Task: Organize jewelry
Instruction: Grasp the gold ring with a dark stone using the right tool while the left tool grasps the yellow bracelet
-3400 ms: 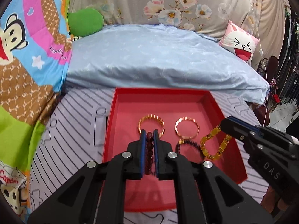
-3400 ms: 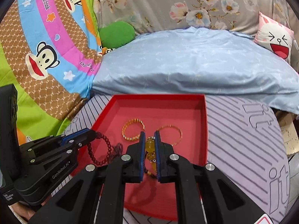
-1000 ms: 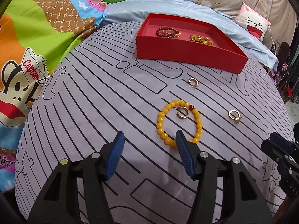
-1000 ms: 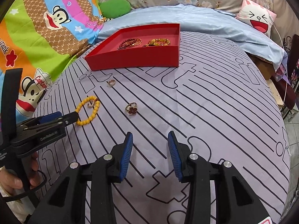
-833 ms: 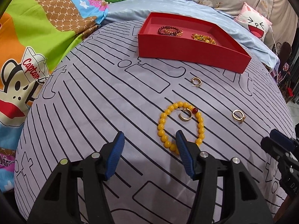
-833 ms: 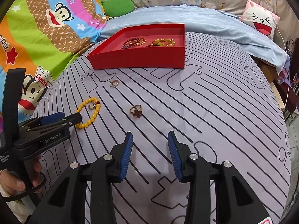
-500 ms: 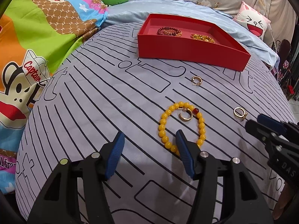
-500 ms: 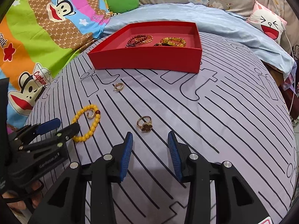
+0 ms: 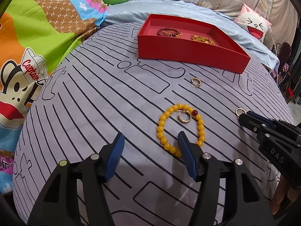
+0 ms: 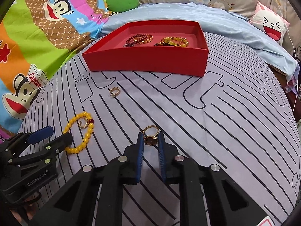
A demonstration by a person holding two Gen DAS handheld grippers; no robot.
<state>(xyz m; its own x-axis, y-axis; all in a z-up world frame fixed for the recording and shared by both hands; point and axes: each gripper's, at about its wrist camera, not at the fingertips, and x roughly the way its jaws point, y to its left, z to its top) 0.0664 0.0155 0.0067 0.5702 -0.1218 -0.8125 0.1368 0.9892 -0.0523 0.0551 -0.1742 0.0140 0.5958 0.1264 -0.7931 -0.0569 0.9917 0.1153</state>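
Forward and down since a second ago, the right gripper [image 10: 150, 139] has just been closing onto the gold flower ring [image 10: 150, 134] on the striped sheet [image 10: 216, 122], while the left gripper [image 9: 150, 146] hangs half-open and empty beside the yellow bead bracelet [image 9: 163, 130].

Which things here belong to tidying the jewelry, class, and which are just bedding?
Job: red tray; yellow bead bracelet; gold ring between the right gripper fingers; two gold hoop earrings.

Bedding: cartoon blanket; green pillow; bunny cushion.
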